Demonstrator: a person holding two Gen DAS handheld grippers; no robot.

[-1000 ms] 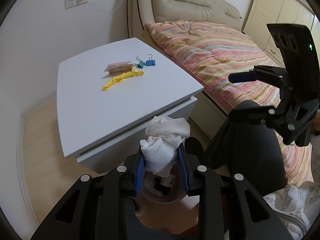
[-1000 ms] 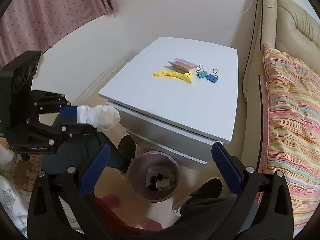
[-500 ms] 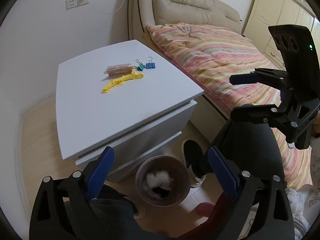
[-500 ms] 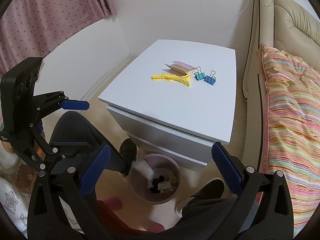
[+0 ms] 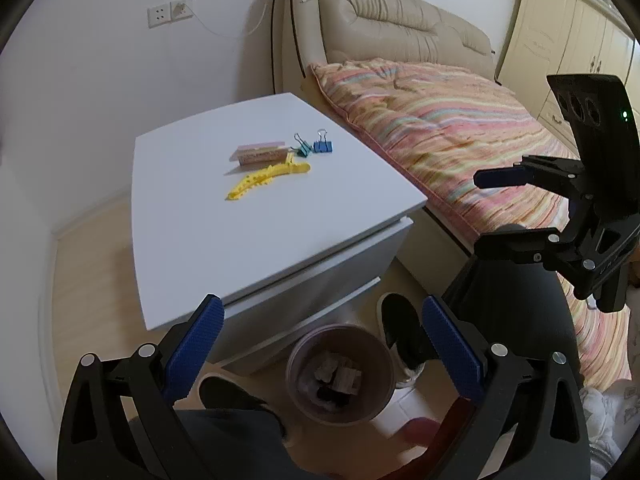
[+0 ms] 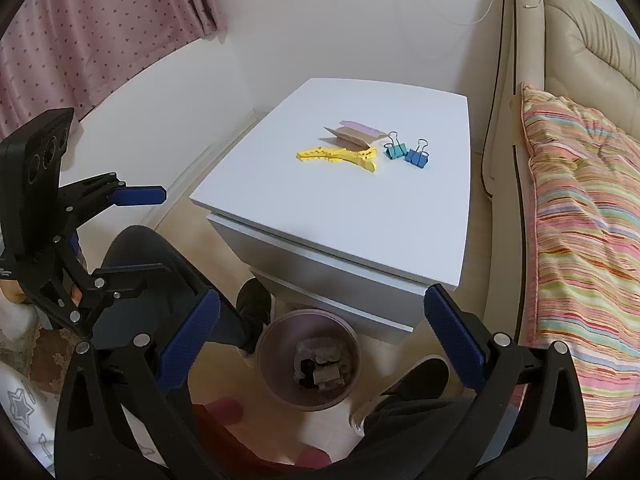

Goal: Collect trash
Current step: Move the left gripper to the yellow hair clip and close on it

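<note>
Both grippers empty over the bin

Left gripper (image 5: 320, 340) and right gripper (image 6: 322, 334) gape wide; trash sits in the bin (image 5: 340, 376) at 6 o'clock; next, I'd approach the nightstand (image 5: 256, 216) low and square

Trash bin (image 5: 340, 372): contents blurred, pieces not told apart; rim motion-smeared in left wrist view. Small card box (image 6: 354, 136): printing too small to read. Left tool (image 5: 318, 334): body cut off by lower edge. Bed (image 6: 580, 240): cropped at right edge.
</note>
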